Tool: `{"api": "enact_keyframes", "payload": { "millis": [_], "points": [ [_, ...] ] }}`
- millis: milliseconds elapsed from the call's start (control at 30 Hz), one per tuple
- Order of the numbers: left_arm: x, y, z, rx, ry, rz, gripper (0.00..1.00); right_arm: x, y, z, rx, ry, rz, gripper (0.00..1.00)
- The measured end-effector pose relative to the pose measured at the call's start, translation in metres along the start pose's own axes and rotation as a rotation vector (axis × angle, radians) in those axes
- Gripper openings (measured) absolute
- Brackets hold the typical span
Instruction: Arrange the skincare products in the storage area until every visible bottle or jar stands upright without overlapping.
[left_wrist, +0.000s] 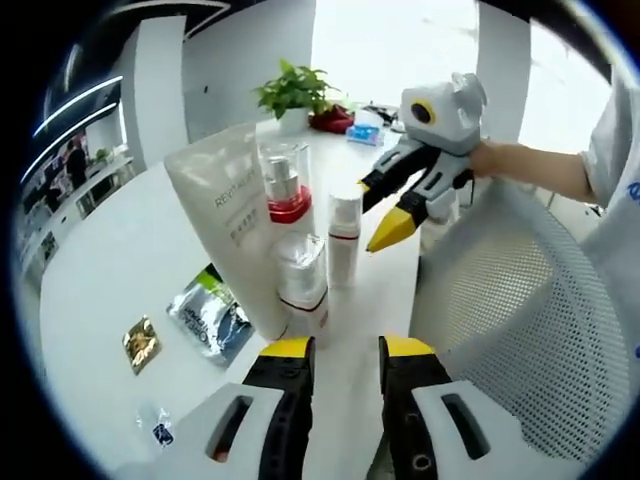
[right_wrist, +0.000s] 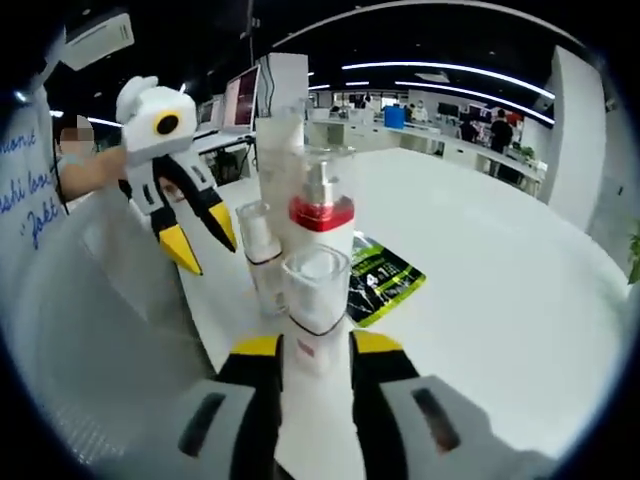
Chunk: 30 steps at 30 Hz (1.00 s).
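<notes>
Our left gripper (left_wrist: 346, 348) points forward and level, its yellow-tipped jaws parted with a clear gap between them. Across from it our right gripper (left_wrist: 384, 208) hangs raised above the surface, tilted downward, its jaws spread as well. Our right hand (left_wrist: 492, 158) grips its rear, the bare forearm reaching back toward a white sleeve.
</notes>
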<state>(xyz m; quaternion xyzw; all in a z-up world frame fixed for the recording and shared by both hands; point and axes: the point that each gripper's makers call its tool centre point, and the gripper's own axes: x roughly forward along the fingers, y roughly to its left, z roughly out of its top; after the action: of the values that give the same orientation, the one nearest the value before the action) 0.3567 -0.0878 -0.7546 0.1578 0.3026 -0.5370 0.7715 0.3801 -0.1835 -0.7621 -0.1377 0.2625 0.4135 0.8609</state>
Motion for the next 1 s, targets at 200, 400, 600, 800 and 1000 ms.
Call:
{"api": "enact_keyframes", "payload": {
  "millis": [200,400,600,800,1000],
  "points": [
    [0.008,0.008,-0.008,-0.015,0.046,0.011,0.25,0.002,-0.001,-0.005,0.009,0.037,0.004,0.23],
    [0.017,0.012,-0.015,-0.055,0.093,0.017,0.22,0.004,-0.001,-0.016,0.047,0.091,0.029,0.18],
    [0.022,0.013,-0.014,-0.083,0.103,0.015,0.21,0.006,0.000,-0.026,0.063,0.136,0.040,0.18],
    [0.029,0.013,-0.013,-0.091,0.113,0.016,0.20,0.007,0.000,-0.024,0.062,0.145,0.044,0.17],
    [0.036,0.016,-0.016,-0.091,0.129,0.032,0.19,0.010,0.001,-0.022,0.041,0.152,0.047,0.16]
  ]
}}
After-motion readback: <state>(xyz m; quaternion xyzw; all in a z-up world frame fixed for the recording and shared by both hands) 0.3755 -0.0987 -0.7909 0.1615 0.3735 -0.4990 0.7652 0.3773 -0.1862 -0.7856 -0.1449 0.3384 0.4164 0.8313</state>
